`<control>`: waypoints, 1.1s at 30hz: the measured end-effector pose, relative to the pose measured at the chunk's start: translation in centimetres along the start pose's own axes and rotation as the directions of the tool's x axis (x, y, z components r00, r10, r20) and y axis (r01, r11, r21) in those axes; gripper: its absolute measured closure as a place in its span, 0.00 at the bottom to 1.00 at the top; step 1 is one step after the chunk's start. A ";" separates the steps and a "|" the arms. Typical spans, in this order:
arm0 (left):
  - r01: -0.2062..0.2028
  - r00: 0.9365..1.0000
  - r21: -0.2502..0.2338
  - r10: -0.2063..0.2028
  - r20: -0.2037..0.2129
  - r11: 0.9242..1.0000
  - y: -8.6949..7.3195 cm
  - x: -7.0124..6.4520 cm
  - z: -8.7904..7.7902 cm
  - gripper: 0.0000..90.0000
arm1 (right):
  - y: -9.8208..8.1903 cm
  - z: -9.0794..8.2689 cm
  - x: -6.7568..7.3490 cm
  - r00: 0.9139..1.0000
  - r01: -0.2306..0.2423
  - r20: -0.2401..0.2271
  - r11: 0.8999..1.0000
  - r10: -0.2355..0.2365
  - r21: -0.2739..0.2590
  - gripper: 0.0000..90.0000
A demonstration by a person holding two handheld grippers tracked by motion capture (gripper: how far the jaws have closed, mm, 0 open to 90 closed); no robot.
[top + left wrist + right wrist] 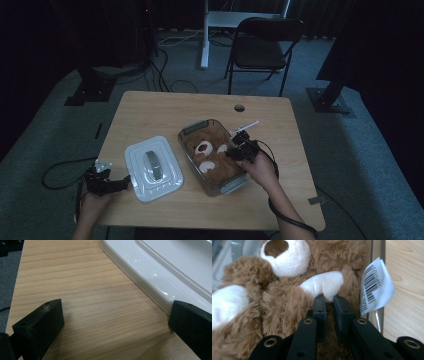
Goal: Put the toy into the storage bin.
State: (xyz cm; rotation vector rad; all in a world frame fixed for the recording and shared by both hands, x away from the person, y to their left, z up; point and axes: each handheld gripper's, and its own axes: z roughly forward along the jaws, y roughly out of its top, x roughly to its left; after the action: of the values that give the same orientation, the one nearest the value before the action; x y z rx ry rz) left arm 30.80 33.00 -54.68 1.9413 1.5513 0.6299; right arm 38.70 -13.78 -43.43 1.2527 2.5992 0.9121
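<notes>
Bear (287, 302): lay in the container (234, 183); right gripper (329, 298) pinched its white paw to lift it
Lid (152, 169): lay left of the container; left gripper (116, 317) waited spread at its edge

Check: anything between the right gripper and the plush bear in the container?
Nothing visible. The right gripper is already down in the clear container, its jaws nearly together, pinching a white patch of the plush bear. The barcode tag hangs off to one side; the white lid lies apart on the table.
</notes>
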 end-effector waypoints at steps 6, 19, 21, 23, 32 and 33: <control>0.000 1.000 0.000 0.000 0.000 1.000 0.0 0.0 0.0 0.01 | 0.3 0.1 0.7 1.000 0.021 0.022 1.000 -0.021 0.011 0.89; 0.000 1.000 0.000 0.000 0.000 1.000 0.0 0.0 0.0 0.01 | -0.1 -3.1 0.5 0.999 0.014 -0.040 0.991 -0.019 -0.133 0.56; 0.000 1.000 0.000 0.000 0.000 1.000 0.0 0.0 0.0 0.01 | -0.4 -3.8 0.3 0.999 0.006 -0.043 0.987 -0.013 -0.160 0.47; 0.001 1.000 -0.001 -0.001 0.000 1.000 0.0 0.0 0.0 0.01 | -0.5 -4.1 -0.2 0.999 -0.013 -0.045 0.985 0.005 -0.171 0.39; -0.001 1.000 0.000 0.001 0.000 1.000 0.0 0.0 0.0 0.01 | -2.4 -5.2 -3.3 0.997 -0.075 -0.003 0.968 0.077 -0.240 0.13; -0.002 1.000 0.001 0.002 -0.001 1.000 0.0 0.1 0.0 0.01 | -2.7 -5.3 -3.6 0.996 -0.085 0.002 0.965 0.088 -0.247 0.13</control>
State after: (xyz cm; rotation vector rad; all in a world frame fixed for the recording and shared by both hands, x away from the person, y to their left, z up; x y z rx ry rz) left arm 30.79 33.06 -54.67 1.9434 1.5503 0.6308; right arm 37.43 -20.23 -41.19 1.3046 2.3465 1.1964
